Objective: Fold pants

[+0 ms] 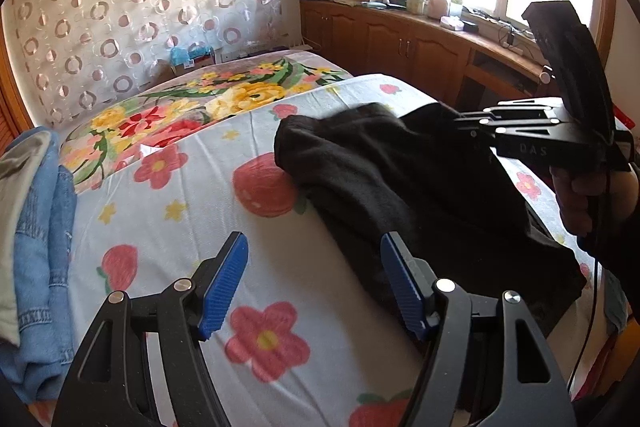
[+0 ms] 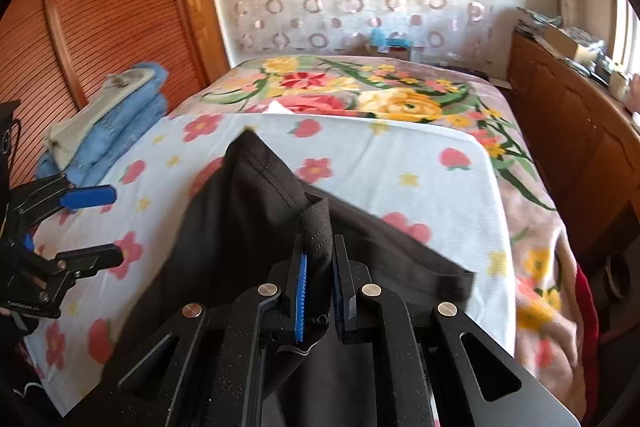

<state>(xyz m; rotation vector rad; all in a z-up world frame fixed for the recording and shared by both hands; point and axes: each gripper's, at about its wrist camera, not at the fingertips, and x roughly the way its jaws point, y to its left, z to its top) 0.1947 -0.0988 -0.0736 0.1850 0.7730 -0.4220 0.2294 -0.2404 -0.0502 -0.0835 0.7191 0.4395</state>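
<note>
Right gripper [image 2: 319, 291] is clamped on a hem edge of the pants [image 2: 248, 227], pads pinched almost together with the black fabric between them. The cloth rises from the bed [image 2: 400, 155] to my jaws and peaks in a lifted fold, so that corner is off the surface.

Left gripper [image 1: 312, 283] is wide apart and has nothing in it. It hangs over the sheet [image 1: 168, 227], just beside the near edge of the pants. From the right wrist view its blue pad [image 2: 90, 195] is clear of the fabric, well to the side.

Where the pants are: middle of the bed on the strawberry sheet, dark bundle lying roughly along it. From the left wrist view they look already doubled, layers stacked, far end rounded. Can't tell how many folds are in there.

Progress, my read: mid-fold. One end is picked up, not yet laid over. Left: carry that end across, set it down flat, let go, smooth out. Maybe one more fold after that, depending on final size.

Risk: single-corner grip, so the other layer may sag or slip skewed. Left should probably pin or grab the matching corner.

Stack of jeans [image 1: 44, 211] at the bed's edge, off to my left, looks done, not in play.
</note>
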